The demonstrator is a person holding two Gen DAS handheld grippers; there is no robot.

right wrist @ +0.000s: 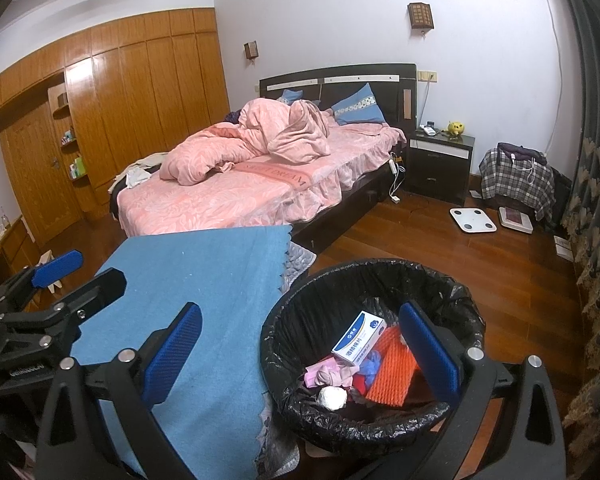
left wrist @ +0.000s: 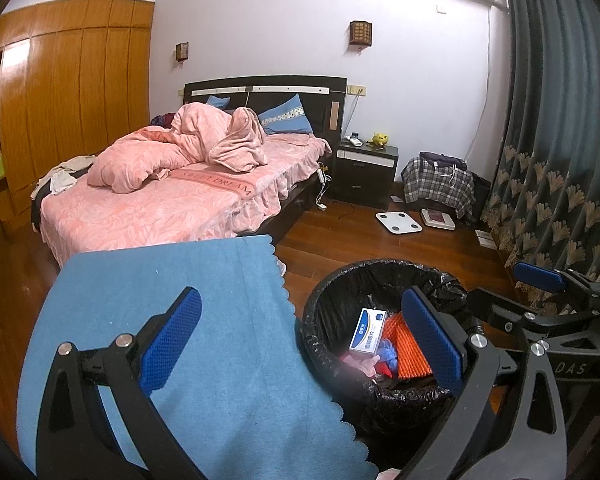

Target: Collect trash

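A round bin with a black liner (left wrist: 380, 268) (right wrist: 380, 266) stands on the wood floor beside a table under a blue cloth (left wrist: 160, 280) (right wrist: 204, 272). Inside lie a white-and-blue box (left wrist: 367, 330) (right wrist: 360, 338), an orange ribbed sheet (left wrist: 410, 354) (right wrist: 392, 372), pink wads (right wrist: 328, 374), a blue glove (right wrist: 370, 362) and a crumpled white ball (right wrist: 334, 398). My left gripper (left wrist: 304, 340) (right wrist: 80, 274) hovers open and empty over the table edge and the bin's left rim. My right gripper (right wrist: 300, 348) (left wrist: 516, 288) is open and empty above the bin.
A bed with pink bedding (left wrist: 172, 200) fills the middle of the room, and a dark nightstand (left wrist: 366, 172) stands beside it. A white scale (left wrist: 398, 222), a second scale (left wrist: 438, 218) and a plaid-draped stool (left wrist: 440, 184) sit on the floor. A patterned curtain (left wrist: 548, 200) hangs on the right, wooden wardrobes (left wrist: 80, 100) on the left.
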